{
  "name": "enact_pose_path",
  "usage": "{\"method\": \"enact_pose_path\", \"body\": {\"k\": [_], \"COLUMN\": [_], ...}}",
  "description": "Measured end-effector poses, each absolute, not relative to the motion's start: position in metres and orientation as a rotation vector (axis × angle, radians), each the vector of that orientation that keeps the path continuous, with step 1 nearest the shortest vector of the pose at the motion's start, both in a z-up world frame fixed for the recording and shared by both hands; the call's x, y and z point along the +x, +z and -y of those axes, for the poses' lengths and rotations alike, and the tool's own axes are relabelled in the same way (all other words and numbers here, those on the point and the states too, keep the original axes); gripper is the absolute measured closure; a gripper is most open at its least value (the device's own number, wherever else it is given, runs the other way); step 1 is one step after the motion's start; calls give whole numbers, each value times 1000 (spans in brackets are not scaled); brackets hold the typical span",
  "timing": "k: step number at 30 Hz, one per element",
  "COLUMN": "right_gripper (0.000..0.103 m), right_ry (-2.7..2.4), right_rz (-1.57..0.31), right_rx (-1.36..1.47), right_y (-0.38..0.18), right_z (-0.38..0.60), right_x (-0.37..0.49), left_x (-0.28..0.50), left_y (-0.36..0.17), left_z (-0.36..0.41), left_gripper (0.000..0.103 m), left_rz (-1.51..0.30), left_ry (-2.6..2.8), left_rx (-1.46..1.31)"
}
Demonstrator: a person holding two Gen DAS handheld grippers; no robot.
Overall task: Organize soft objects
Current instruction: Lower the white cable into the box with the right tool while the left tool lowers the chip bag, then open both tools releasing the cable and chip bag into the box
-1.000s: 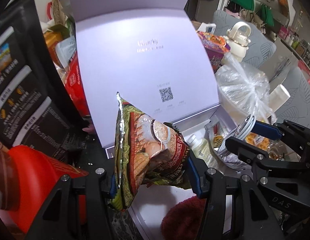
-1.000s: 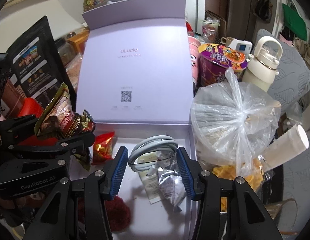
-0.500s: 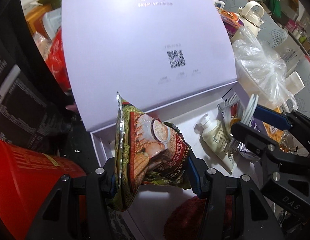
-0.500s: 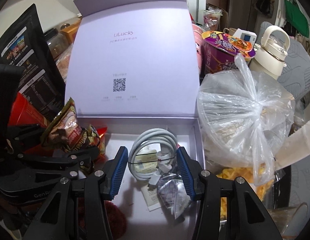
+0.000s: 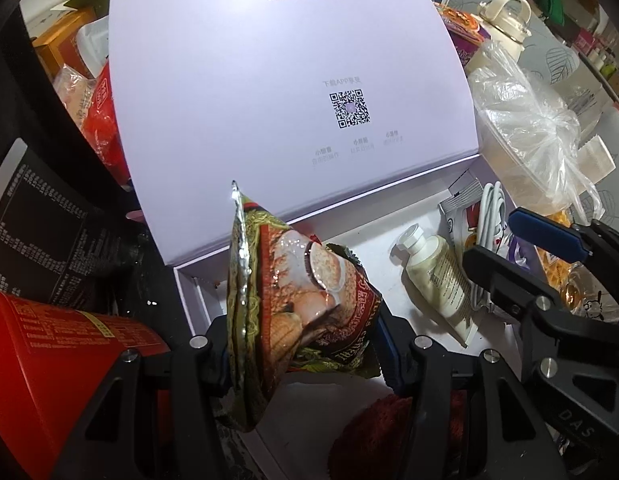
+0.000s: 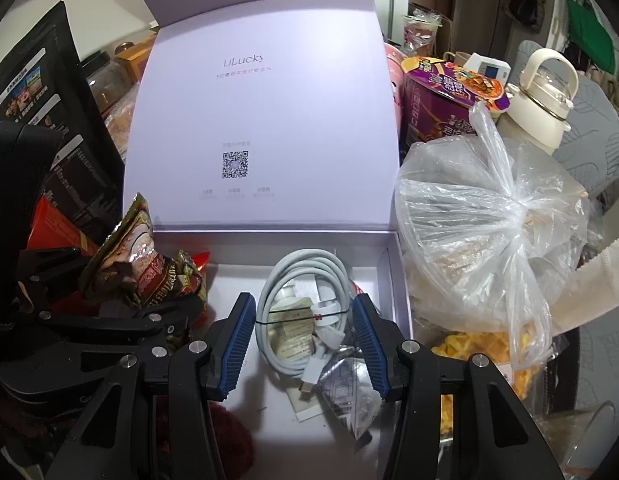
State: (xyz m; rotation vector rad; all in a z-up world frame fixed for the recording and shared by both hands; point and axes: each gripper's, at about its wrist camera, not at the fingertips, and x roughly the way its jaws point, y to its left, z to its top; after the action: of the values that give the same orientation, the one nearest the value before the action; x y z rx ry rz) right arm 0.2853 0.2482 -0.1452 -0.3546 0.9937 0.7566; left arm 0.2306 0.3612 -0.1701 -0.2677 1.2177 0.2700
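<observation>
My left gripper point(image 5: 305, 342) is shut on a green-and-brown snack packet point(image 5: 293, 292), which stands upright over the near left corner of the open lilac box point(image 5: 185, 292). In the right wrist view the same packet point(image 6: 137, 256) shows at the left in the left gripper point(image 6: 121, 280). A coiled white cable point(image 6: 305, 258) spans the blue pads of my right gripper point(image 6: 303, 308), which is shut on it above the box floor point(image 6: 401, 280). In the box lie a cream tube point(image 5: 437, 280), a silver sachet point(image 6: 349, 392) and a dark red fuzzy object point(image 5: 373, 432).
The box lid point(image 6: 261, 120) stands upright at the back. A knotted clear plastic bag point(image 6: 489, 220) crowds the right side, with a purple noodle cup point(image 6: 449, 92) and a cream bottle point(image 6: 545, 96) behind it. A black pouch point(image 6: 41, 92) and a red canister point(image 5: 49, 360) stand left.
Both grippers have sunk toward the box and the left one has tipped further down, so more of the box floor shows. Packet and cable stay held as before.
</observation>
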Motion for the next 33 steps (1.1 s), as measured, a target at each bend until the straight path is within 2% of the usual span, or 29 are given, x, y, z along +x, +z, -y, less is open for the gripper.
{"method": "enact_pose_path", "body": {"k": [3,5,7,9,24,33], "right_gripper": [51,44,43,42,41,41], "right_ry": [743,729,723,716,689,691], "right_rz": [-994,-999,-1001,-1001,-955,-895], "right_rx": [-360,-362,-358,-355,-344,-333], "right_y": [-142,-141,-139,-136,-100,-63], "right_z": [-246,-243,-240,-236,-220,-208], "right_x": [283,283,283,283,278,263], "left_x": [235,240,240,241,237,230], "left_y": [-169,-169,-166,-161,-116,-67], "left_z": [-359,-355,-354,-350,-339,-329], "left_gripper": [47,46,37,23,22,22], "left_rz": [-1237,-1244,-1246,-1236,-1173,-1102], "left_ry": [296,307,322,330,334,341], "left_rx": [-244,-237,-224,-202,-181,-172]}}
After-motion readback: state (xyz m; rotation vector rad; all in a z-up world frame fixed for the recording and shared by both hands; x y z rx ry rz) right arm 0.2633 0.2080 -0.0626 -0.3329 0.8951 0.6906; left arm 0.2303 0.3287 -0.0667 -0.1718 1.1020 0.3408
